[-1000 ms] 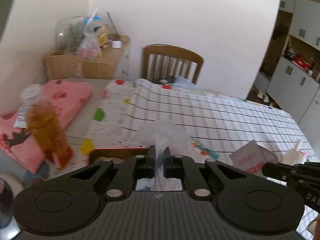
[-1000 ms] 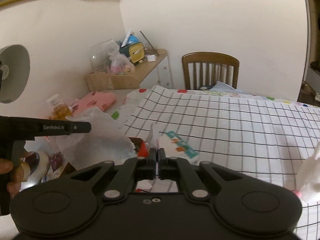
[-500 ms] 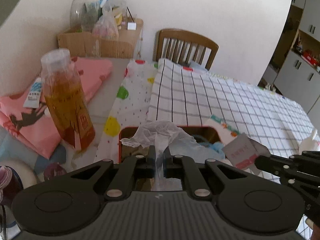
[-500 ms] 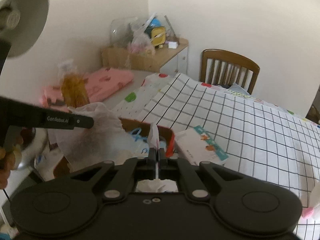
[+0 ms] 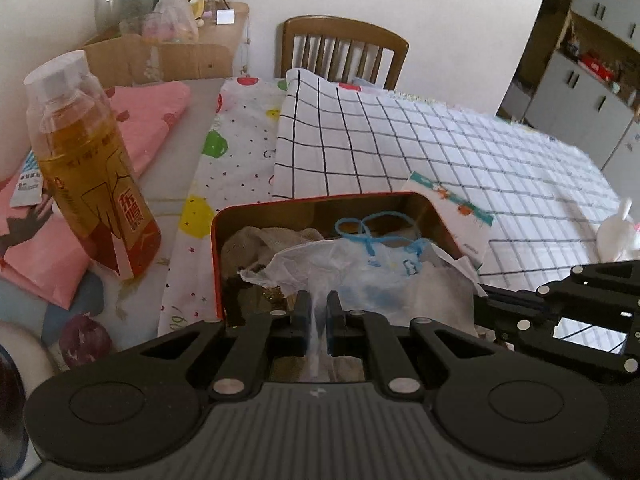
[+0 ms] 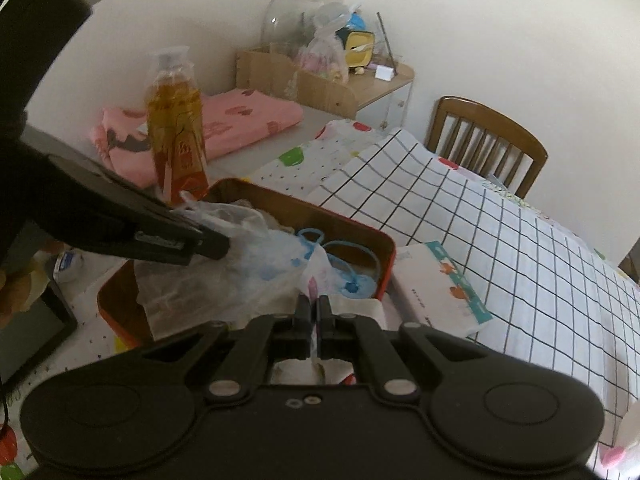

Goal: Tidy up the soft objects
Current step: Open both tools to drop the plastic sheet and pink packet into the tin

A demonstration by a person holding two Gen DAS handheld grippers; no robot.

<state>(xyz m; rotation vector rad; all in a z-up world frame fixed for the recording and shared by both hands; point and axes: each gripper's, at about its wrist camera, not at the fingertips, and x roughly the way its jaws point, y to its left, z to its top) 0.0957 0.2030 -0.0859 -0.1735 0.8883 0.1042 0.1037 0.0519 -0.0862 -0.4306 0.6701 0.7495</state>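
Tissue (image 5: pixel 352 276) hung clamped in both my grippers, left gripper (image 5: pixel 317 312) and right gripper (image 6: pixel 314 316), sagging just ahead of the jaws over the red tin (image 5: pixel 218 248). Stowing step, I judged; next I needed both jaws parted together.

Both grippers, left (image 5: pixel 318 312) and right (image 6: pixel 314 316), point forward side by side, jaws pinched nearly closed on thin sheet (image 5: pixel 360 276).
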